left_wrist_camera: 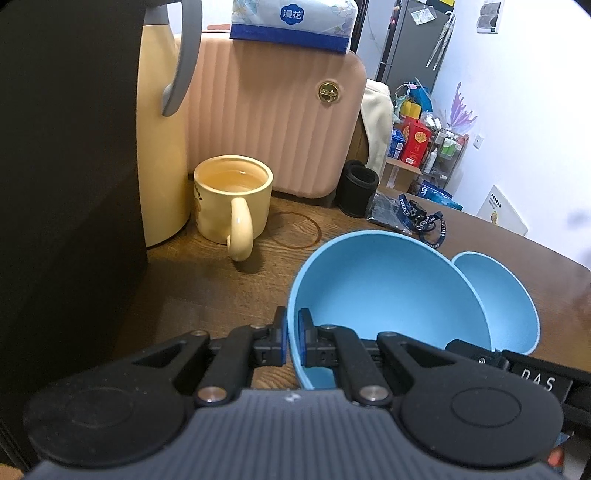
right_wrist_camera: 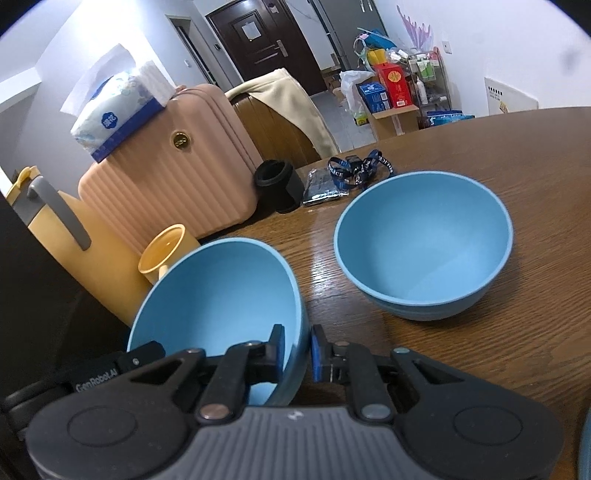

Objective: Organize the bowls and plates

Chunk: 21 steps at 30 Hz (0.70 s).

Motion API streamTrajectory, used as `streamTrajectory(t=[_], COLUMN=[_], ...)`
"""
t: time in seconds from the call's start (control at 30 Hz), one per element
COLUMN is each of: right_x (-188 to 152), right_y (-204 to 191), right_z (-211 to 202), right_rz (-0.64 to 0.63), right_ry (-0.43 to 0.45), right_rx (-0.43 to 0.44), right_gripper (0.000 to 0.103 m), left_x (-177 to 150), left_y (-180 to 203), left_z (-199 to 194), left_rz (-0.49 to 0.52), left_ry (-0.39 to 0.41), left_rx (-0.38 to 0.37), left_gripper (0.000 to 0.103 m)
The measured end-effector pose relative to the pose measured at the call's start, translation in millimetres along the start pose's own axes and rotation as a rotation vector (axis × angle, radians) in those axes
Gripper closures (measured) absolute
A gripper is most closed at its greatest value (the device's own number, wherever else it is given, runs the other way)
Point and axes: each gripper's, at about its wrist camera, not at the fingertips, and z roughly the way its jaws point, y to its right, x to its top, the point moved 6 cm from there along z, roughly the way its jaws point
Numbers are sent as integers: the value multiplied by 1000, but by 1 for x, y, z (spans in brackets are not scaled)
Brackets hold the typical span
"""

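Note:
Both grippers hold one blue bowl (left_wrist_camera: 388, 291) by its rim, tilted above the wooden table. My left gripper (left_wrist_camera: 292, 338) is shut on the bowl's left rim, one finger inside, one outside. My right gripper (right_wrist_camera: 298, 350) is shut on the same bowl (right_wrist_camera: 221, 291) at its right rim. The right gripper's body shows at the lower right of the left wrist view. A second blue bowl (right_wrist_camera: 424, 247) stands upright on the table to the right, and shows behind the held bowl in the left wrist view (left_wrist_camera: 506, 302).
A cream mug (left_wrist_camera: 232, 199) with liquid stands beside a yellow kettle (left_wrist_camera: 159, 147). A pink ribbed case (left_wrist_camera: 273, 122) with a tissue pack (left_wrist_camera: 291, 22) sits behind. A black cup (left_wrist_camera: 360, 188) and a blue lanyard (left_wrist_camera: 424, 218) lie at the table's back.

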Motion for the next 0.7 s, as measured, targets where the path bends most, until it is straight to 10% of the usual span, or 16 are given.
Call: streamTrajectory(t=[0.7], right_x=[-16], right_y=[1], right_z=[-66], right_rz=[-56], right_ry=[17], right_rx=[-28], right_gripper=[92], left_x=[-20], left_y=[20], left_z=[-67], left_rz=[33], left_ry=[36], left_rx=[15], left_gripper=[96])
